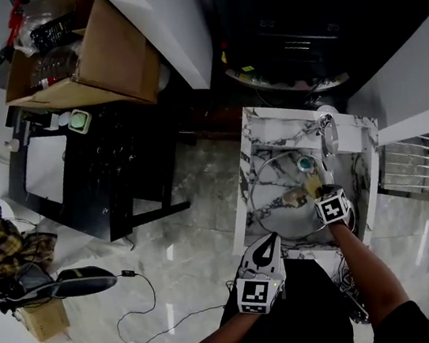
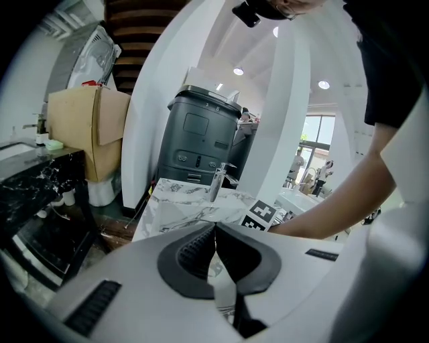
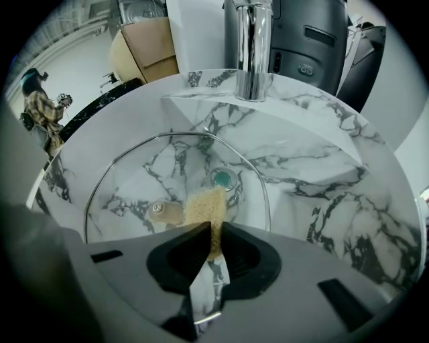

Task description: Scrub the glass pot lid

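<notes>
A marble sink [image 1: 241, 203] sits at about 4 o'clock in the head view, and the glass pot lid [image 1: 277, 207] lies flat inside its basin, filling most of the floor. In the right gripper view the lid [image 3: 134, 177] has its knob [image 3: 161, 212] at 9 o'clock of a tan sponge [image 3: 206, 204], and the teal drain [image 3: 222, 178] shows through the glass at 1 o'clock of the sponge. The right gripper [image 3: 216, 231] pinches the sponge between its jaws and presses it on the lid near the knob. A chrome faucet [image 3: 253, 47] stands on the sink's back ledge at 12 o'clock, its spout over the basin beyond the lid. The left gripper [image 1: 269, 242] hangs just outside the sink's near rim, at 7 o'clock of the lid, with its jaws pressed together on nothing. A dark grey appliance [image 2: 201, 144] stands behind the faucet. A white rack [image 1: 405, 166] adjoins the sink at 3 o'clock. Well apart, at 10 o'clock, an open cardboard box [image 1: 95, 65] holding dark items rests over a black table [image 1: 118, 169]. A cable [image 1: 145, 297] trails on the floor at 8 o'clock, and a person [image 1: 11, 253] stands at 9 o'clock.
</notes>
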{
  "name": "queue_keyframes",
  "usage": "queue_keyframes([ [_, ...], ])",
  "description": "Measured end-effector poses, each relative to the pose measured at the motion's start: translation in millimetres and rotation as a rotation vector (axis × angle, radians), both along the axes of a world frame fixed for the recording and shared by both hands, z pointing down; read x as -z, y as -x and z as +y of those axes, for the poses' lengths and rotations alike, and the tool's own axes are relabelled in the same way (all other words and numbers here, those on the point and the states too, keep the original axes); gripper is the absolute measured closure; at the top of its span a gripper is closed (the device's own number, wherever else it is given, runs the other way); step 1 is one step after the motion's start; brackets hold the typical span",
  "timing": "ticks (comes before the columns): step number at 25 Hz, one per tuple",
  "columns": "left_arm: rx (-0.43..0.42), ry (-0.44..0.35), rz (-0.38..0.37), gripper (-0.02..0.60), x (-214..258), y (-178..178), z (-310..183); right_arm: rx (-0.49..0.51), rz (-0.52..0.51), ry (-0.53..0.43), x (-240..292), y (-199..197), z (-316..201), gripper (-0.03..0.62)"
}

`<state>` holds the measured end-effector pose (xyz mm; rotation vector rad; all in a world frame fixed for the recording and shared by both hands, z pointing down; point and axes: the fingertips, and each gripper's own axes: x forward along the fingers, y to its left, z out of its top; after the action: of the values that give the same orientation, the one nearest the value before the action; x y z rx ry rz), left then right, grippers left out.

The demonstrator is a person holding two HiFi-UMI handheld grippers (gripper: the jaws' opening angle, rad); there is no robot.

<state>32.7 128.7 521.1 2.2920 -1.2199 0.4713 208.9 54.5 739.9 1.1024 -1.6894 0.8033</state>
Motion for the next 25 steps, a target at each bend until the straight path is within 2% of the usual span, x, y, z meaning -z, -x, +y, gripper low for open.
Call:
queue_keyframes([
  [3, 0.005, -0.002, 0.004, 0.566, 2, 0, -1, 0.031, -0.007, 0.008, -1, 2, 2, 0.537],
  [8, 0.007, -0.007, 0.006, 0.566, 3, -2, -2, 0.015, 0.008, 0.074, 0, -2, 13, 0.537],
  [25, 0.022, 0.001, 0.019, 0.566, 5, 1, -6, 0.092, 0.0, 0.167, 1, 2, 46, 0.537],
])
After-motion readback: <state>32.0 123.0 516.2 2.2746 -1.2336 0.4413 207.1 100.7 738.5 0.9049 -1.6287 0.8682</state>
